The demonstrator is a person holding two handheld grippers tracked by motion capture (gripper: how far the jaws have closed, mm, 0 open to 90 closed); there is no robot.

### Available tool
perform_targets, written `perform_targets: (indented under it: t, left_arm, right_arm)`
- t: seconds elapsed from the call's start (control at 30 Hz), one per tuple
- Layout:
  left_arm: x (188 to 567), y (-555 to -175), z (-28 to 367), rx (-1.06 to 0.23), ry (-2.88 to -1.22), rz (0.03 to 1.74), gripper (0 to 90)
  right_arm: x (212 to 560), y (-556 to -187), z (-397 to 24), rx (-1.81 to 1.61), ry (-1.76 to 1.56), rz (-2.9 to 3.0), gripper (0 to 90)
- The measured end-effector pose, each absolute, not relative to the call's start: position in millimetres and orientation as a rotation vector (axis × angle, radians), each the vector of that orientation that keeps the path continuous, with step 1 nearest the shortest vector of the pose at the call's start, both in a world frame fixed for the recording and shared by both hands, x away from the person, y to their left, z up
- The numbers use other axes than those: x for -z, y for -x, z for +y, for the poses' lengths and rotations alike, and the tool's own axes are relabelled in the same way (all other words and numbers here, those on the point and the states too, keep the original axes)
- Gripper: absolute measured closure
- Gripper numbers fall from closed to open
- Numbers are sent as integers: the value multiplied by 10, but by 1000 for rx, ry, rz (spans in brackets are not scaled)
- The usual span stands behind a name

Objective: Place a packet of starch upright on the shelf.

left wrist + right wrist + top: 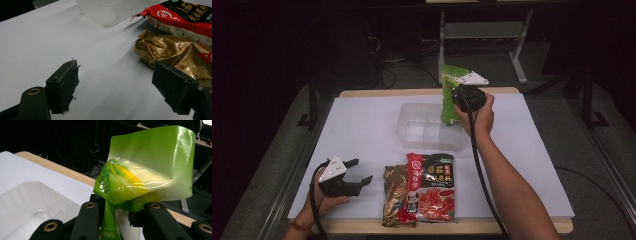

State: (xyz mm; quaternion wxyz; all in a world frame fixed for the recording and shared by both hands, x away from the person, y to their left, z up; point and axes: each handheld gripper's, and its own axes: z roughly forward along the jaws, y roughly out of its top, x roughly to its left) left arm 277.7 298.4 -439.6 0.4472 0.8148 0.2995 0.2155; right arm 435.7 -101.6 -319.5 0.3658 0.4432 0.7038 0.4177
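Across the whole width in front of me runs the counter (362, 130), covered by a white sheet with a wooden edge showing at the far and near sides. On its far middle sits a clear plastic tub (424, 127), open at the top, and I see its pale wall again in the left gripper view and its rim in the right gripper view. Nearer to me, close to the front edge, lies a red and black packet (434, 187), flat on the sheet, and just beside it on its left, touching or slightly overlapping it, a crumpled gold packet (396, 192).

My right hand-held gripper (458, 102) is held above the right side of the tub, and it is clamped on a green packet (448, 97). In the right gripper view that packet rises from between the two black jaws, pinched at its lower part, its glossy top folded over and a yellow and green print showing on its face. It hangs clear of the counter, over the tub's right end.

My left hand-held gripper (357, 172) rests low at the near left of the counter, jaws spread wide with nothing between them, pointing toward the gold packet, near it but apart
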Motion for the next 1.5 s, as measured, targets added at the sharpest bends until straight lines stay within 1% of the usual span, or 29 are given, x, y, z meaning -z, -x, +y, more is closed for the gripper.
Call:
perform_targets:
  t: [0.3,0.47,0.7,0.97,1.23,1.5]
  left_arm:
    - [4399,-2768,2987,-529,-2023,736,209]
    - [4408,-2774,2981,-527,-2027,742,209]
    - [4417,-2776,2966,-525,-2040,738,209]
    - [4421,-2774,2963,-524,-2042,739,208]
    - [4422,-2775,2970,-528,-2051,739,207]
    - [4425,-2775,2960,-527,-2058,736,206]
  right_arm:
    - [3298,-4386,-840,-1027,-1114,1835,730]
    - [3342,-4360,-903,-1063,-1140,1816,729]
    - [3498,-4251,-987,-1134,-1116,1794,726]
    - [3634,-4126,-950,-1164,-1035,1841,711]
    - [3711,-4069,-925,-1183,-1034,1902,693]
    - [3746,-4005,-1002,-1218,-1014,1926,703]
